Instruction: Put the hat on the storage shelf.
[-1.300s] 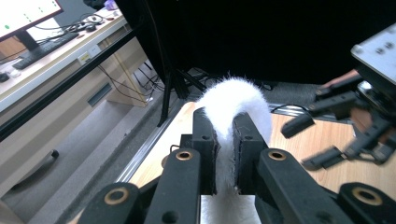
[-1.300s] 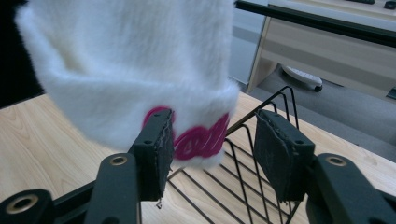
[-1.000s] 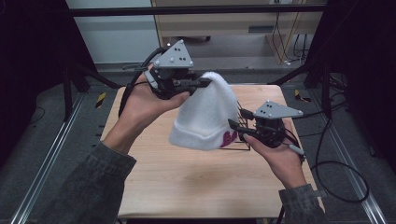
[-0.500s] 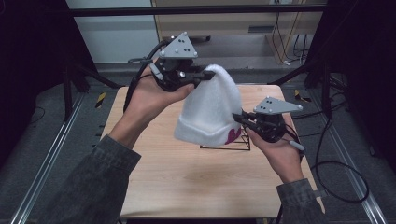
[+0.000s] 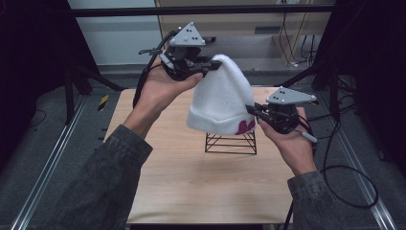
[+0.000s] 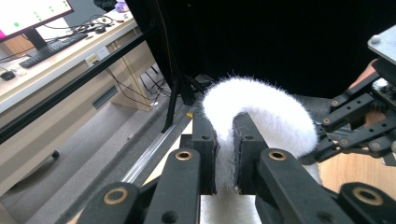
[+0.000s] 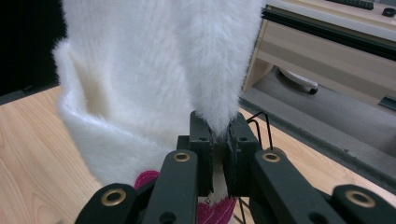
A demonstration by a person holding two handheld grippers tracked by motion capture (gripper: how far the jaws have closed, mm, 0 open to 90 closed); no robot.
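Observation:
A white fuzzy beanie (image 5: 220,96) with a pink emblem (image 5: 244,127) on its cuff hangs in the air above a black wire stand (image 5: 231,143) on the wooden table (image 5: 191,177). My left gripper (image 5: 213,67) is shut on the beanie's crown, and the white pile (image 6: 261,107) is pinched between its pads (image 6: 225,135). My right gripper (image 5: 251,111) is shut on the beanie's lower right side, just above the emblem. In the right gripper view its jaws (image 7: 219,135) clamp a fold of the beanie (image 7: 154,70), with the emblem (image 7: 149,179) below.
Black frame posts and a rail (image 5: 201,9) surround the table. Cables (image 5: 344,177) trail off the right gripper over the table's right edge. A desk with a monitor (image 6: 32,14) stands beyond the left side. The front half of the tabletop lies bare.
Both hands have carried the beanie to the right and slightly up. It now hangs over the wire stand, which shows beneath the cuff. The right gripper's jaws have closed on the beanie's side.

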